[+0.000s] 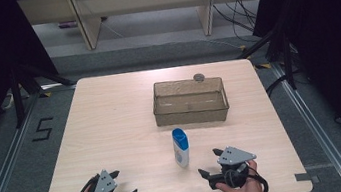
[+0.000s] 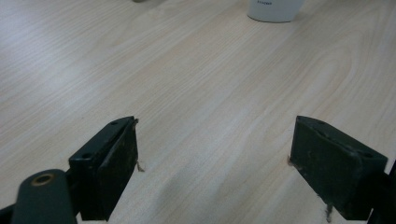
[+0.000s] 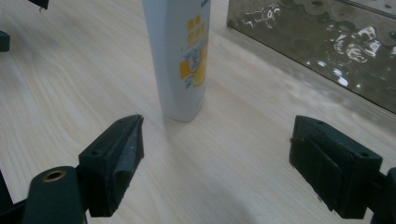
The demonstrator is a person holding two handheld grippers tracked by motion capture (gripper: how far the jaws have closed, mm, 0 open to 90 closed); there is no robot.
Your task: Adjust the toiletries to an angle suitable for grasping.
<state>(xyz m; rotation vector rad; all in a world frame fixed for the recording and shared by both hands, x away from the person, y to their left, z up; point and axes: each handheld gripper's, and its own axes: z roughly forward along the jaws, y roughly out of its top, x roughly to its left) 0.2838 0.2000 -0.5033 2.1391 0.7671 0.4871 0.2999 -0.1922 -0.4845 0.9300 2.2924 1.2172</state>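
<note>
With both tongs spread and empty near the tabletop's (image 1: 112, 124) near edge, the upright white bottle with the blue cap (image 1: 181, 147), between that edge and the clear bin (image 1: 191, 115), is best being approached low by the right tongs (image 1: 211, 162) while the left tongs (image 1: 124, 185) are being kept clear.

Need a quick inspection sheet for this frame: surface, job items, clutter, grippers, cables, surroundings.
Surface: light wood table, bare apart from the items below.
Job's things: white bottle with blue cap, upright, between the grippers and the bin; clear brown bin beyond it, looks empty.
Clutter: small round grey object at the bin's far rim; cannot tell what it is.
Grippers: left gripper open, near the table's front edge; right gripper open, beside the bottle, apart from it.
Cables: dark cables on the floor beyond the table.
Surroundings: grey floor, a "5" mark on it, pale furniture legs behind.
</note>
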